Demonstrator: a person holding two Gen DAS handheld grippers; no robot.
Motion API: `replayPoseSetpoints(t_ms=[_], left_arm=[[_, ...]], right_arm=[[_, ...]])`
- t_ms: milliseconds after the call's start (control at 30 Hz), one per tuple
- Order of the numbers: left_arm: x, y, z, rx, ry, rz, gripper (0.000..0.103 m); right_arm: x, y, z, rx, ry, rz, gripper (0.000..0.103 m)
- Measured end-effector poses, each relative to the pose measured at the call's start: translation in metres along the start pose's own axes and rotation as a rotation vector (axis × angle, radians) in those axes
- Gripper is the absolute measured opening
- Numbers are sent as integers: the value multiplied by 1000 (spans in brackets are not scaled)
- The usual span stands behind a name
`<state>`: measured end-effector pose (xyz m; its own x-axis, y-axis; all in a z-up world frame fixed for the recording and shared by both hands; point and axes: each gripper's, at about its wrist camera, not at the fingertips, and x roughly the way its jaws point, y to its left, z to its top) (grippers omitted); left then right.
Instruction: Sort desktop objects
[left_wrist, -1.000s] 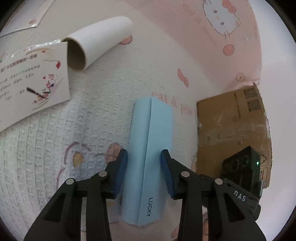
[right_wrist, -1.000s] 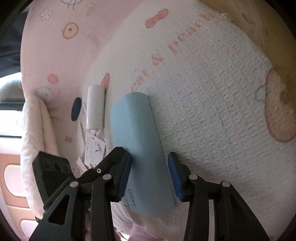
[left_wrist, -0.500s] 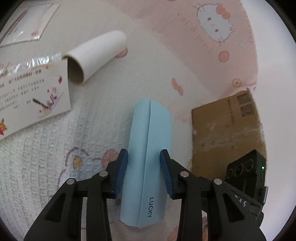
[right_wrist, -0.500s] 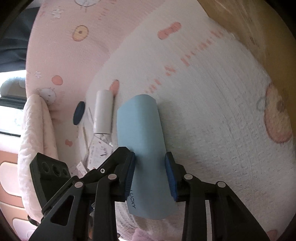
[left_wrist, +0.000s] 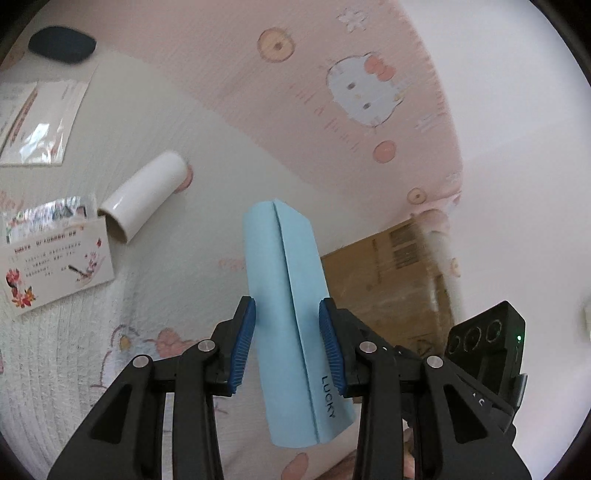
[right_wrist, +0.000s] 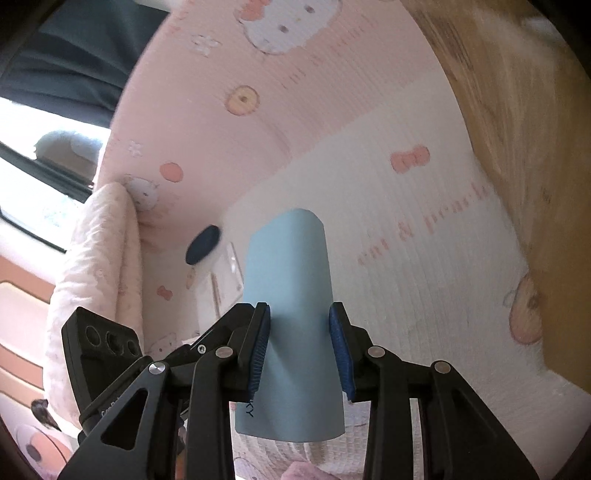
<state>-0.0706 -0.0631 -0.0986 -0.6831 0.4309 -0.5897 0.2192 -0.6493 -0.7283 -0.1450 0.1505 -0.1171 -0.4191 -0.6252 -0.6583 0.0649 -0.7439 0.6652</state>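
Squarely clamped, blue case (left_wrist: 291, 314) between both jaws

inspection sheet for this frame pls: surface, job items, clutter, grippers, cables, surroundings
Surface: white waffle-knit blanket with pink cartoon border, partly motion-blurred.
Job's things: light blue case marked LUCKY, held off the blanket from both ends; its rounded back shows in the right wrist view.
Clutter: white cardboard tube lying on its side; printed card; clear sleeves with cards; dark blue oval item; cardboard box.
Grippers: left gripper clamped on the case. Right gripper has just closed on it, pads against its sides.
Cables: nothing seen.
Surroundings: wooden surface at the blanket's edge; bright window beyond.
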Motion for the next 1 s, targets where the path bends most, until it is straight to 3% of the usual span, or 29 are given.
replayPoseSetpoints(t_ms=[167,333,433,533,667,833,1000], left_arm=[[14,14,-8,-13,53,27,39],[45,41,-18,-3,159,103,39],[65,68,-23,-72,238,129,39],[66,76,-25,-88,235,116,39],[64,67,-21,-19,194,140,39],[81,75,-12,-88,246,103,47],[87,80,-6,-132,274,71,47]], right_arm=[[11,-8,-12,26,33,-34,31],[40,-50,-35,118,110,-17,31],[63,-76,-43,173,180,-30,31],[71,-88,-44,198,199,-4,31],[75,-97,-39,226,191,31,34],[80,-102,-37,248,182,58,38],[80,-97,-35,200,188,43,39]])
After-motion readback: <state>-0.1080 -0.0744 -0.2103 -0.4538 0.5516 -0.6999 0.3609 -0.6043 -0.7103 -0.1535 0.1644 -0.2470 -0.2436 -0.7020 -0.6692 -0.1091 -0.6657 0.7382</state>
